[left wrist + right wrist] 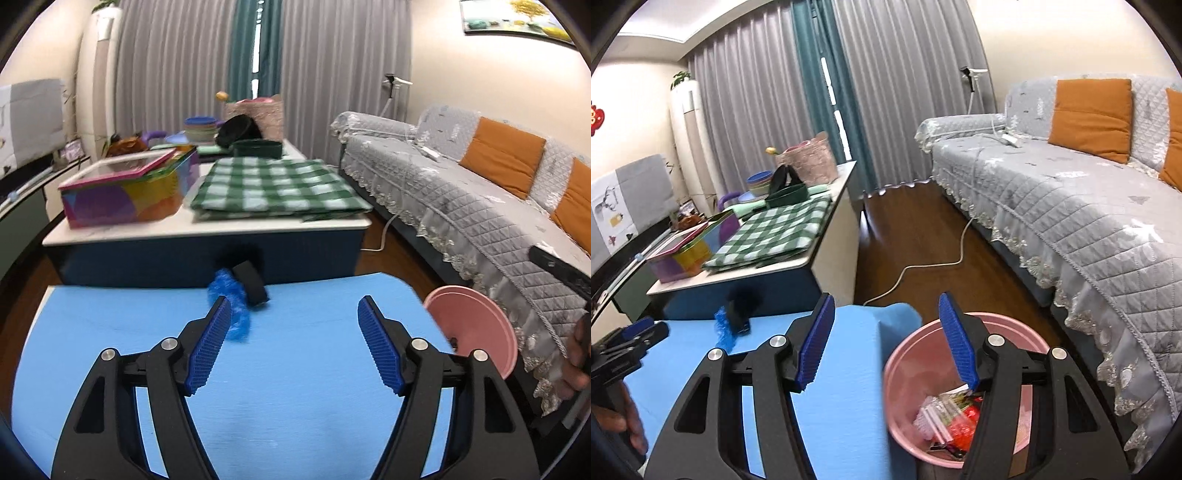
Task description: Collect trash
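Note:
A crumpled blue plastic wrapper point(231, 301) lies at the far edge of the blue table point(295, 369), touching a black block point(251, 282). My left gripper point(295, 347) is open and empty, a little short of the wrapper. My right gripper point(886, 343) is open and empty, held over the table's right edge and above the pink bin point(908, 369). The bin holds several wrappers point(951, 417). In the right wrist view the blue wrapper point(722, 328) and the black block point(738, 317) show at the left, and the bin point(476, 325) shows at the right in the left wrist view.
A white coffee table point(207, 229) beyond holds a colourful tin point(125, 192), a green checked cloth point(277, 188) and bowls. A grey-covered sofa point(1089, 221) runs along the right. A white cable point(923, 266) lies on the wood floor.

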Tool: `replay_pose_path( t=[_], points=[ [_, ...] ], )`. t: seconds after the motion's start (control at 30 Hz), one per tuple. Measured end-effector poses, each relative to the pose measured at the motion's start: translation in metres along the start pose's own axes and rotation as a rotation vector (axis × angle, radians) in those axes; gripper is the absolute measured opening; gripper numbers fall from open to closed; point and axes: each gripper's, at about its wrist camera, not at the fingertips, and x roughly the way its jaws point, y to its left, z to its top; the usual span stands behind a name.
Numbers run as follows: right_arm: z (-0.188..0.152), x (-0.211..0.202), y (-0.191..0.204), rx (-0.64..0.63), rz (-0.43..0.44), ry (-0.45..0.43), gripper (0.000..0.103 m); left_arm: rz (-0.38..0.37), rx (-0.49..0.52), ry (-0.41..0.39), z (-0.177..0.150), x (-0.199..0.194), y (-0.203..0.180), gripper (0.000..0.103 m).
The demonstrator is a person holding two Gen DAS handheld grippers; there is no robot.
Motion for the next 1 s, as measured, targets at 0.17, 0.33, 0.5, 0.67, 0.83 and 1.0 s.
replay_pose_path(
  t=[0.17, 0.33, 0.5, 0.67, 0.83, 1.0],
  points=[
    [-0.009, 0.008, 0.018, -0.017, 0.034, 0.047, 0.056, 0.029, -0.063, 0.050, -0.026, 0.031, 0.019, 0.064],
    [-0.015, 0.014, 0.036, -0.049, 0.060, 0.068, 0.038, 0.054, -0.079, 0.078, -0.044, 0.060, 0.033, 0.056],
    [-0.021, 0.022, 0.050, -0.081, 0.071, 0.079, 0.024, 0.069, -0.116, 0.074, -0.041, 0.079, 0.046, 0.055],
    [-0.028, 0.034, 0.062, -0.080, 0.109, 0.100, 0.024, 0.101, -0.175, 0.110, -0.036, 0.105, 0.063, 0.055],
    [-0.035, 0.052, 0.074, -0.078, 0.179, 0.160, 0.020, 0.071, -0.245, 0.151, -0.035, 0.122, 0.074, 0.045],
    [-0.042, 0.070, 0.096, -0.105, 0.214, 0.203, 0.020, 0.041, -0.302, 0.199, -0.039, 0.132, 0.084, 0.024]
  ],
)
